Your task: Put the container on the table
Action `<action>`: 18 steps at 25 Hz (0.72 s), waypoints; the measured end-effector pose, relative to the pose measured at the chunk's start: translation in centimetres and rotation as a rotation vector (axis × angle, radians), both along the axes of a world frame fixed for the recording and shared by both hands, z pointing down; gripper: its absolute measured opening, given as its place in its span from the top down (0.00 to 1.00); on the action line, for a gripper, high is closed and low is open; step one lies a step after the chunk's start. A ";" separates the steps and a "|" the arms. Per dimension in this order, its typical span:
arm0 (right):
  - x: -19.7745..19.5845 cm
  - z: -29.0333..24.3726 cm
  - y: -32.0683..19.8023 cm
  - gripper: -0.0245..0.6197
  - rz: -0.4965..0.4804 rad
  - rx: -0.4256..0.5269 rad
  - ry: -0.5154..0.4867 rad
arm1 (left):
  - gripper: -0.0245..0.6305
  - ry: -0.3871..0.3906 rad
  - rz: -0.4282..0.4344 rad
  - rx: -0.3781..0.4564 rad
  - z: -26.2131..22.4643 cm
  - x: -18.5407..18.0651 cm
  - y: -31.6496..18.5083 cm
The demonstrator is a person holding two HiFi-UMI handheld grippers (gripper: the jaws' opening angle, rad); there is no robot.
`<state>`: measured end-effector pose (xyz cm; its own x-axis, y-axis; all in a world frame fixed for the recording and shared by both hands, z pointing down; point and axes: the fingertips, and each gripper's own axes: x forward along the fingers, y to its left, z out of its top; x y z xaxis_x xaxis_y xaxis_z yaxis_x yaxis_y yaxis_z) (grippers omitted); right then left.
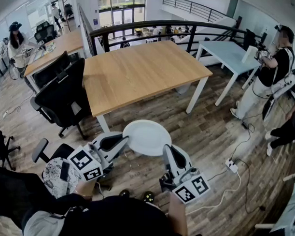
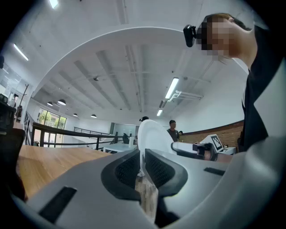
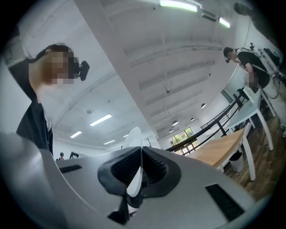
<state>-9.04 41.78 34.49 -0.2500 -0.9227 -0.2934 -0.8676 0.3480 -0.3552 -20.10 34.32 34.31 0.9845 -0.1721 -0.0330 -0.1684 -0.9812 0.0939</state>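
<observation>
Gripping a smooth, round white container [image 1: 147, 137] near rectangular wooden table [image 1: 139, 73].

From my end the container [image 1: 147, 137] is a plain white round dish, shallow like a plate; it's lying roughly flat in mid-air over the wood floor, pinched at its rim from both sides, with the left gripper [image 1: 118, 142] on one edge and the right gripper [image 1: 168, 153] on the opposite one. It's just short of the near edge of the table [image 1: 139, 71], a light wooden top on white legs; not resting on it yet.
</observation>
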 end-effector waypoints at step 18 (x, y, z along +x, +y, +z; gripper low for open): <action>3.0 0.1 0.7 0.92 -0.010 0.015 -0.028 | 0.89 -0.006 -0.014 0.006 -0.1 3.0 0.8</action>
